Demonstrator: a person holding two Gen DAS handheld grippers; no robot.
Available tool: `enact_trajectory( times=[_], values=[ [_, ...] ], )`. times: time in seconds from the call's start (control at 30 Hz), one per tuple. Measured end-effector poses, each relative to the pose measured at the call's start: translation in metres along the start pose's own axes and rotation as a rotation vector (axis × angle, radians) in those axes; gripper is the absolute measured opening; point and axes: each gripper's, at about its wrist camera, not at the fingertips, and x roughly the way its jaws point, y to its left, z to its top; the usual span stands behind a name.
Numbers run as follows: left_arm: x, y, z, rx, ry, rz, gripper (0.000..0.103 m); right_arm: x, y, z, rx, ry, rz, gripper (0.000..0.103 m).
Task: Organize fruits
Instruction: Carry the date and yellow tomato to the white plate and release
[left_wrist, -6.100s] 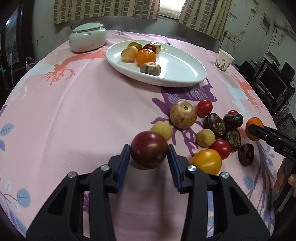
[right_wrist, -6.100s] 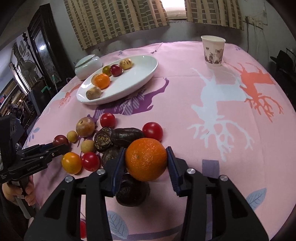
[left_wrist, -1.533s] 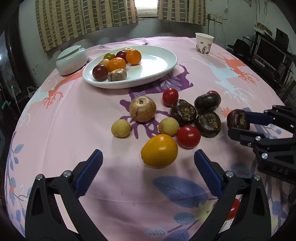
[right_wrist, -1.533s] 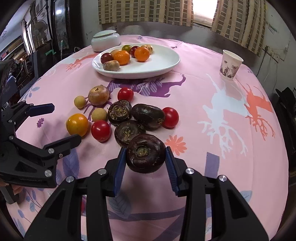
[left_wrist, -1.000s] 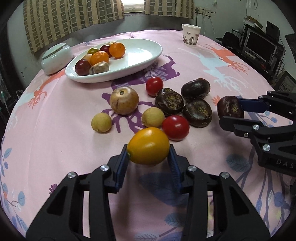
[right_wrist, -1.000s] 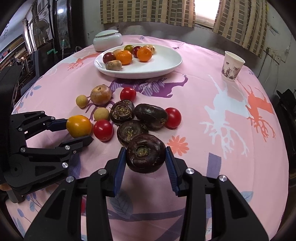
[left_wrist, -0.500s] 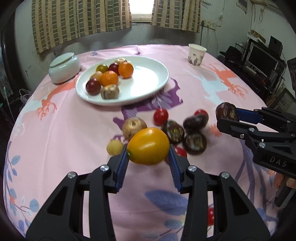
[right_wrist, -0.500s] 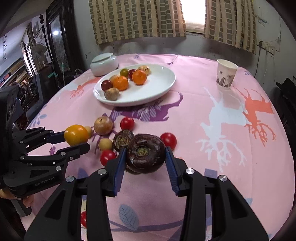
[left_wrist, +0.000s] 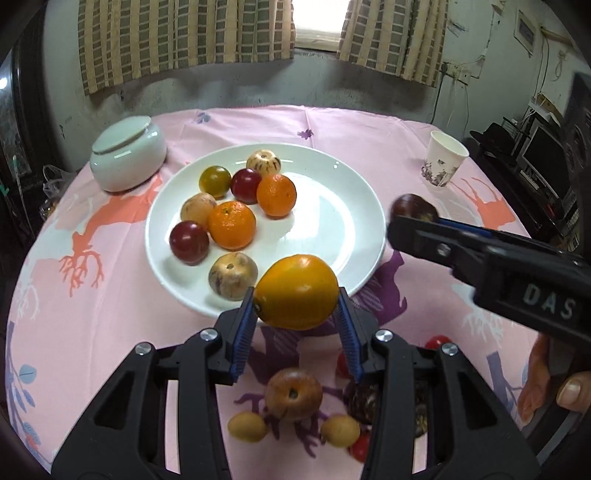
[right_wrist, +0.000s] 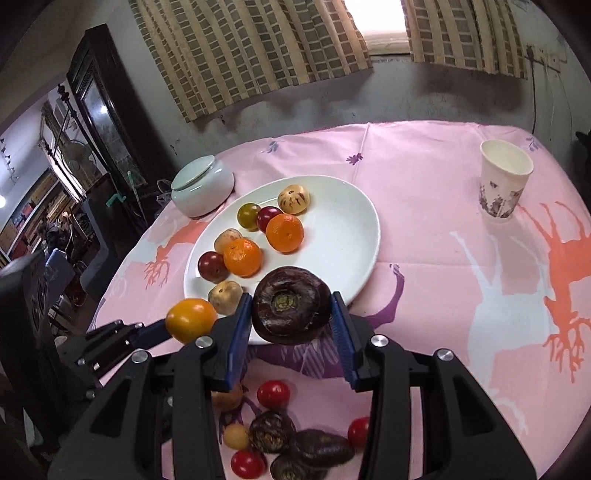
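Fruits are partway sorted: seven already sit on the left half of the white plate (left_wrist: 332, 192), among them two oranges (left_wrist: 232, 229), two dark red ones and a green tomato (left_wrist: 215, 181). Left of the plate stands a lidded jar (left_wrist: 127, 155). The left gripper (left_wrist: 295, 325) is clamped on a yellow fruit (left_wrist: 295, 291) just above the plate's near rim. To its right, the right gripper (right_wrist: 293, 339) holds a dark purple fruit (right_wrist: 291, 304), also over the near rim. Both look ready to set down. A paper cup (right_wrist: 504, 181) stands far right. Left on the cloth (right_wrist: 424, 206), nearer than the plate: red tomatoes (right_wrist: 273, 394), small yellow fruits, a brown one and more dark purple ones, so I'd judge about half remains.
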Motion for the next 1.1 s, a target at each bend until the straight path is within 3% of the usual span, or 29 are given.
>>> enact_trajectory(
  times=[0.1, 0.17, 0.23, 0.27, 0.3, 0.37, 0.47, 0.63, 1.1],
  values=[
    [0.018, 0.0, 0.007, -0.004, 0.017, 0.017, 0.043, 0.02, -0.006, 0.009, 0.024, 0.041, 0.006, 0.043],
    [0.028, 0.001, 0.012, -0.014, 0.026, 0.03, 0.043, 0.033, -0.017, 0.014, 0.099, 0.08, 0.068, 0.044],
    [0.037, 0.002, 0.016, -0.023, 0.033, 0.044, 0.044, 0.037, -0.027, 0.015, 0.165, 0.077, 0.093, 0.057],
    [0.038, 0.001, 0.018, -0.025, 0.025, 0.05, 0.049, 0.037, -0.03, 0.015, 0.184, 0.062, 0.091, 0.073],
    [0.037, 0.0, 0.019, -0.024, 0.017, 0.055, 0.063, 0.035, -0.031, 0.013, 0.187, 0.046, 0.084, 0.073],
    [0.03, -0.003, 0.019, -0.016, -0.022, 0.081, 0.08, 0.031, -0.029, 0.011, 0.16, 0.039, 0.083, 0.073],
    [0.017, -0.005, 0.016, 0.009, -0.049, 0.08, 0.081, 0.018, -0.029, 0.006, 0.135, 0.026, 0.064, 0.073],
    [-0.01, 0.0, -0.001, -0.015, -0.047, 0.085, 0.093, -0.008, -0.03, -0.007, 0.108, 0.004, 0.053, 0.073],
    [-0.058, 0.001, -0.085, -0.04, -0.03, 0.034, 0.096, -0.062, -0.014, -0.092, -0.007, 0.021, -0.044, 0.076]
  ],
)
